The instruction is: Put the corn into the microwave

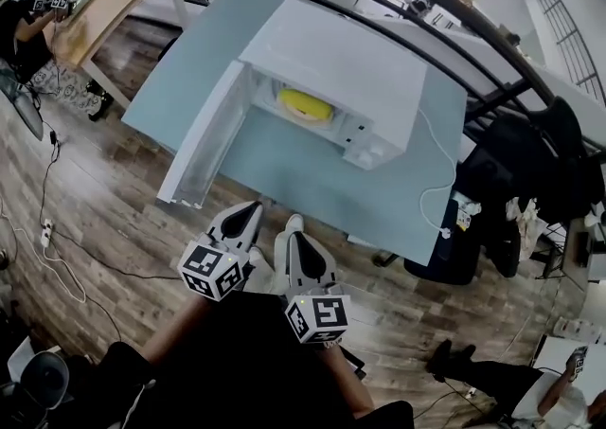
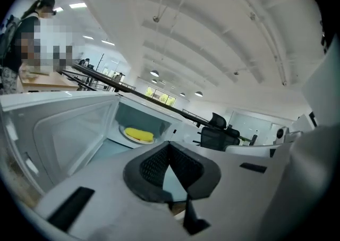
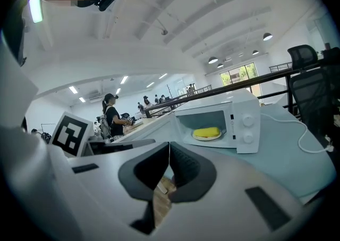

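1. At the left, the microwave's door (image 1: 202, 141) stood swung fully open toward the tabletop's (image 1: 312, 176) left edge, its free end reaching the near edge. That left the cavity wide open.
2. The left claw (image 1: 248, 213) hung off the tabletop's near edge, close to the person's body and well apart from the microwave. In the left gripper view its jaws were pressed together with nothing between them.
3. Just beside it on the right, the right claw (image 1: 293, 225) was also short of the near edge. Its jaws were likewise closed and empty, and it pointed toward the open cavity.
4. The corn (image 1: 305, 103) lay on a white plate (image 3: 207, 138) inside the microwave (image 1: 352, 56), which sat toward the tabletop's far edge. The corn was clear of the cavity walls as far as the views showed.
5. Right of the cavity, the control panel (image 3: 246, 129) faced the claws. A white cable (image 1: 437, 188) trailed across the tabletop toward its right edge.
6. Judged from this, the placing step looked finished, since the corn was in and neither claw carried anything.
7. Only shutting the door seemed to be left, if that was wanted. The left claw would have to reach out past the near edge to the door's free end. It would then push the door round to the right until it met the front, keeping clear of the plate.
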The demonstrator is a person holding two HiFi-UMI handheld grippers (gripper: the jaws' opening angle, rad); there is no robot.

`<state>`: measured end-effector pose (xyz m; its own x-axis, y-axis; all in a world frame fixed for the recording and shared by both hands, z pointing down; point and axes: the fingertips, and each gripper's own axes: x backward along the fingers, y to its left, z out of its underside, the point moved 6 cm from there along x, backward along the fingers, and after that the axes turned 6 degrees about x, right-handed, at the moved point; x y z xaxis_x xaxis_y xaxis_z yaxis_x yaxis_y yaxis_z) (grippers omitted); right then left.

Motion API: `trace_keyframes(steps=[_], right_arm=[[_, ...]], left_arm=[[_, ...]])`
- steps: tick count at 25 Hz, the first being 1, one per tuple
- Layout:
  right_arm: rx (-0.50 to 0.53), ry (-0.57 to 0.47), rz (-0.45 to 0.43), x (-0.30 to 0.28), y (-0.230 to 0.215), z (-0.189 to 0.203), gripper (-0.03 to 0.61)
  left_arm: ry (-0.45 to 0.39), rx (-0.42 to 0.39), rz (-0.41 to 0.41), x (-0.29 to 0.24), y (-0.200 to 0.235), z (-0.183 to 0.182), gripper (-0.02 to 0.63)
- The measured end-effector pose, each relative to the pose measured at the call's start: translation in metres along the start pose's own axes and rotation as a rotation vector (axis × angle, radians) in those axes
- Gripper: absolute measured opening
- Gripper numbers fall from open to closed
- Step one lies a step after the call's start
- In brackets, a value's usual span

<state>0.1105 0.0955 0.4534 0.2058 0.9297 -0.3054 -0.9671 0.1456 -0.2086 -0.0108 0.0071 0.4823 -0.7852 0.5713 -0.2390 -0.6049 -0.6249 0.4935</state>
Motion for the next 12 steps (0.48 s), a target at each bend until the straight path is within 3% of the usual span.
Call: trace_keyframes(steps=[7,12], right_arm=[[0.053,-0.06,-0.029,0.012,0.027,-0.019,0.011],[0.072,-0.082,-0.039,0.014,0.037,-0.025,0.011]], left_arm=[[-0.069,0.018,0.037,0.038,-0.016,-0.013,0.003],[-0.158,-0.03,0.041,0.059,-0.017,-0.032,0.003]])
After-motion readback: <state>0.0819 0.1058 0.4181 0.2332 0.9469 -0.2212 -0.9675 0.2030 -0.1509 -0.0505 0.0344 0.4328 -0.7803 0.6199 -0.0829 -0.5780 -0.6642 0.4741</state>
